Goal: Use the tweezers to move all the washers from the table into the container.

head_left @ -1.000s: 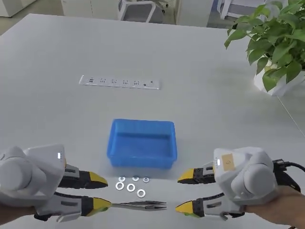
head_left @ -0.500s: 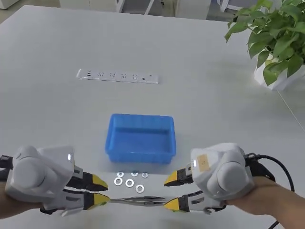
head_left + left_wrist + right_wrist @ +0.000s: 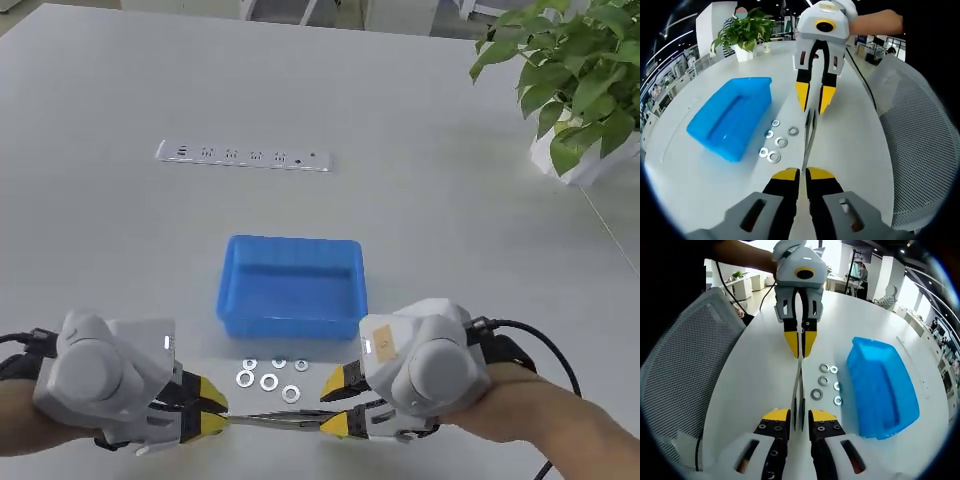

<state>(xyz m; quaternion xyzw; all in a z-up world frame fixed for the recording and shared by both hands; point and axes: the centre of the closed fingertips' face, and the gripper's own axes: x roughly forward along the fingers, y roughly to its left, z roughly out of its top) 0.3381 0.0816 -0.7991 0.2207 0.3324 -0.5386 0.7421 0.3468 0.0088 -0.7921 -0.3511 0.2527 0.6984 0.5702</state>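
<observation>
Washers (image 3: 269,378), six of them, lie loose on the white table (image 3: 120,250) in the lower middle of the head view, just below the blue container (image 3: 292,285) and outside it. Tweezers (image 3: 275,420) lie flat just under the washers, stretched between the two grippers. At lower left, the left gripper (image 3: 213,404) has its yellow-tipped jaws drawn narrow onto one end of the tweezers. At lower right, the right gripper (image 3: 332,405) holds its jaws moderately apart, one on each side of the other end, with a gap to the metal. A power strip (image 3: 243,157) lies above the container; a potted plant (image 3: 570,70) stands at upper right.
</observation>
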